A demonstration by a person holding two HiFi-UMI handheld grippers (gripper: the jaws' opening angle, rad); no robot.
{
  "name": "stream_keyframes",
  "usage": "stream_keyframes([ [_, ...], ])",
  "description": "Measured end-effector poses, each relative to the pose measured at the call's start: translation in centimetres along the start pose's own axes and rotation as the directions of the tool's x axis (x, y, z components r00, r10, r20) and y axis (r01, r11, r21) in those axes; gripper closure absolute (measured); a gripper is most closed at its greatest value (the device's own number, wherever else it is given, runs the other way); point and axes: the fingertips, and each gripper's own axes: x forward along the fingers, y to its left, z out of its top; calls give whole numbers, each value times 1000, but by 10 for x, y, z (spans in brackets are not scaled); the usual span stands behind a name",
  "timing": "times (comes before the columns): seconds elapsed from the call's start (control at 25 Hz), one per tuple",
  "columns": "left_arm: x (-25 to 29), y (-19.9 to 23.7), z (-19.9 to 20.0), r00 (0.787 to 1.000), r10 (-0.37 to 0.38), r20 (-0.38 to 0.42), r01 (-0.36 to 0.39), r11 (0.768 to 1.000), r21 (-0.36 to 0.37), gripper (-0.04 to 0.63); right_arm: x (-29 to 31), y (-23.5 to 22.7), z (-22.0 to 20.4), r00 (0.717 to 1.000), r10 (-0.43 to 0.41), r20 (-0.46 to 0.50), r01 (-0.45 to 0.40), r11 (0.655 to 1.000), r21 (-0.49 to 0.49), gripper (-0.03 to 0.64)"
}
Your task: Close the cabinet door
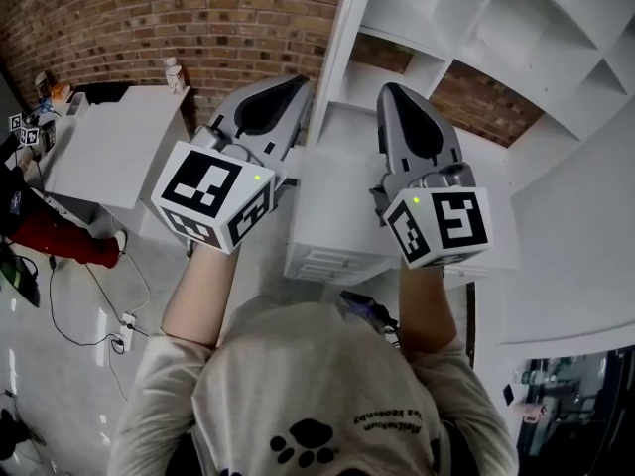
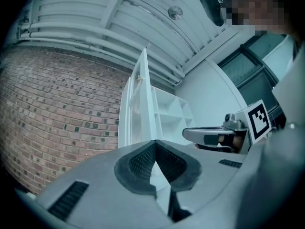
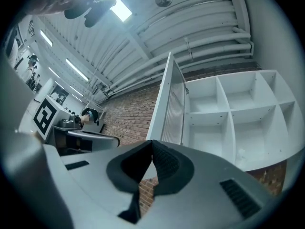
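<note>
Cabinet door (image 3: pixel 167 104) stands open, untouched; fingers of left gripper (image 2: pixel 155 141) and right gripper (image 3: pixel 152 142) are closed, empty.

Premises: an indoor test lab or workshop, not a dwelling. Evidence: bare brick wall (image 1: pixel 149 18), exposed ceiling pipes (image 3: pixel 200 37) with strip lights (image 3: pixel 76 70), loose cables (image 1: pixel 69 305) and a power strip (image 1: pixel 126 330) on a glossy floor (image 1: pixel 50 385), and marker cubes (image 1: pixel 25 132) near a white table (image 1: pixel 109 147).
</note>
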Motion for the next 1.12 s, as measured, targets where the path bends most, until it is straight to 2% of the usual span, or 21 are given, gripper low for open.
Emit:
stream_keyframes([
  [0.16, 9, 4, 18, 999, -37, 14, 36, 999, 31, 588, 12, 0, 14, 1000, -2, 17, 2, 1000, -12, 606],
  [0.32, 24, 7, 33, 996, -80, 25, 79, 997, 21, 588, 26, -3, 28, 1000, -8, 21, 8, 1000, -23, 606],
  [0.6, 39, 12, 53, 992, -124, 34, 122, 990, 70, 588, 44, -10, 51, 998, -34, 49, 36, 999, -21, 606],
  [0.84, 52, 18, 56, 988, -154, 26, 152, 986, 71, 588, 59, -19, 59, 999, -18, 46, 17, 1000, 27, 601],
  [0.96, 57, 22, 57, 986, -167, 23, 165, 984, 64, 588, 68, -20, 61, 999, 10, 31, -12, 998, 57, 502],
  [1.12, 63, 26, 59, 985, -175, 11, 174, 982, 72, 588, 74, -20, 69, 999, 19, 35, -21, 997, 73, 489],
])
